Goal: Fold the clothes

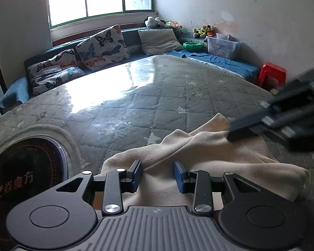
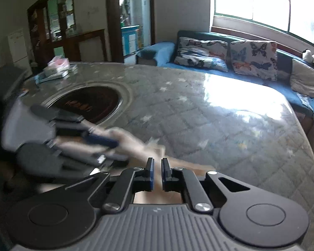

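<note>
Left gripper (image 1: 158, 175) part-open astride cream garment (image 1: 209, 150); right gripper (image 2: 157, 172) pinches it.

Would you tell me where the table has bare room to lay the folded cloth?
The quilted table cover lies bare between the cream cloth and the butterfly cushions. The near edge is crowded by the cloth and both grippers; the round cooktop and boxes fill the other end.
</note>
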Demonstrator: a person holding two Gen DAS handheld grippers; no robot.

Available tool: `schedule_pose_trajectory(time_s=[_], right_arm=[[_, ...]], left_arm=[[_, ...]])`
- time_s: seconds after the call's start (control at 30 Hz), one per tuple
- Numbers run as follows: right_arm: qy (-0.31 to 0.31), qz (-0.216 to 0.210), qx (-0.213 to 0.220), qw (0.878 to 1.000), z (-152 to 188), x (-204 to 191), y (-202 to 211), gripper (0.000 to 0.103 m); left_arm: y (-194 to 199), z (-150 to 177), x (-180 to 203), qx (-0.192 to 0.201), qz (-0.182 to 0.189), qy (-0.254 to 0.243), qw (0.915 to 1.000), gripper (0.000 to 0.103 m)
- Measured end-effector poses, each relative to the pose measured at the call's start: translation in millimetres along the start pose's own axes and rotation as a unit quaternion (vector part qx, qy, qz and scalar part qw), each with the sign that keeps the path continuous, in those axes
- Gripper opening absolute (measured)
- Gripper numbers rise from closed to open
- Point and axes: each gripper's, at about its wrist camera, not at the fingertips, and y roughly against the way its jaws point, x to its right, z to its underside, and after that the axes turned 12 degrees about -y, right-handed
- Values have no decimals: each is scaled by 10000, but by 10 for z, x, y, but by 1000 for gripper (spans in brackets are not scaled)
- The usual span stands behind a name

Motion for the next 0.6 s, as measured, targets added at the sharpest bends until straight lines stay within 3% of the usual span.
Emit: schedule_pose_trajectory(time_s=[0.23,0.37,0.6], right_arm=[[192,7,-117,9997,425,-133,148,6],[186,101,100,9997,577,-103,122,8],[-66,86,351,9993,674,-54,125,9]], left_arm=[[2,-2,13,-5,-50,-77,10000,37],[44,10,4,7,-53,-21,10000,37],[528,104,128,363,-10,178,9992,37]])
